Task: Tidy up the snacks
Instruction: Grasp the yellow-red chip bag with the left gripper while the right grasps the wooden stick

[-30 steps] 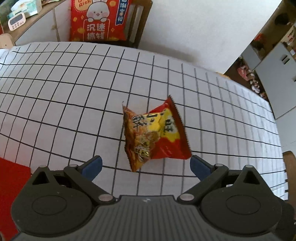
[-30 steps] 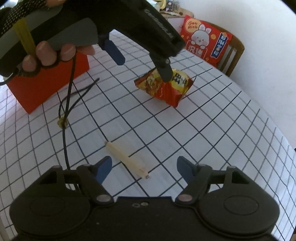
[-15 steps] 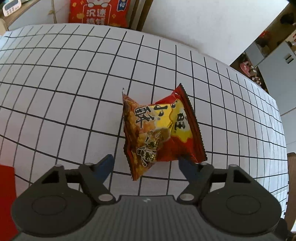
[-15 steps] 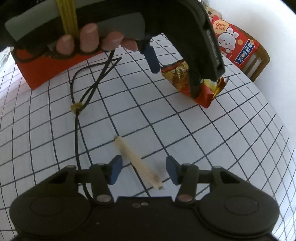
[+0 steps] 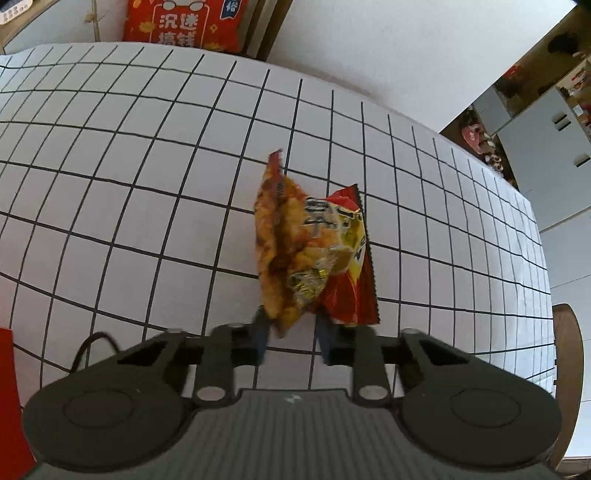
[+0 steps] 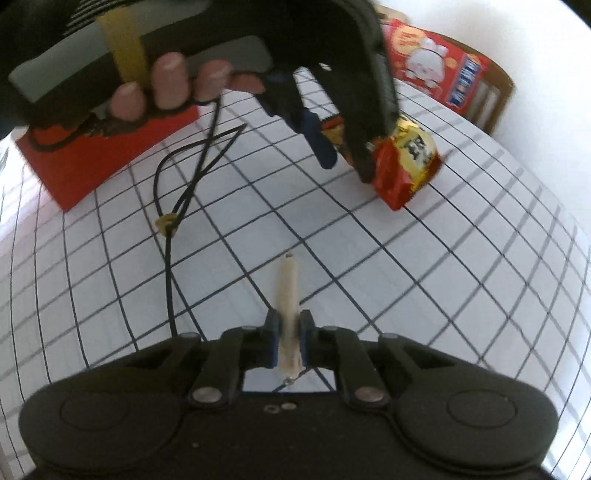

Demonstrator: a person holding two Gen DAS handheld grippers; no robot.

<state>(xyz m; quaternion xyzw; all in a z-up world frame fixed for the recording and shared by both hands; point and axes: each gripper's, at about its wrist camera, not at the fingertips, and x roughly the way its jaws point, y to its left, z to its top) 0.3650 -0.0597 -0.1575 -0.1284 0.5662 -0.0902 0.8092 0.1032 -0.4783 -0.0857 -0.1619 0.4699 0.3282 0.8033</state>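
Observation:
A red and yellow snack bag is squeezed at its near end between the blue pads of my left gripper, which is shut on it. In the right wrist view the same snack bag sits crumpled under the left gripper, with a hand around that gripper's handle. A thin pale snack stick lies along the grid cloth, and my right gripper is shut on its near part.
A red box stands at the left on the grid tablecloth. A black cord with a yellow tie trails across the cloth. A large red snack bag leans on a wooden chair past the far edge.
Both grippers went from wide open to shut. The left one dropped onto the snack bag and pinched it narrow. The right one closed on the pale stick, which now points away.

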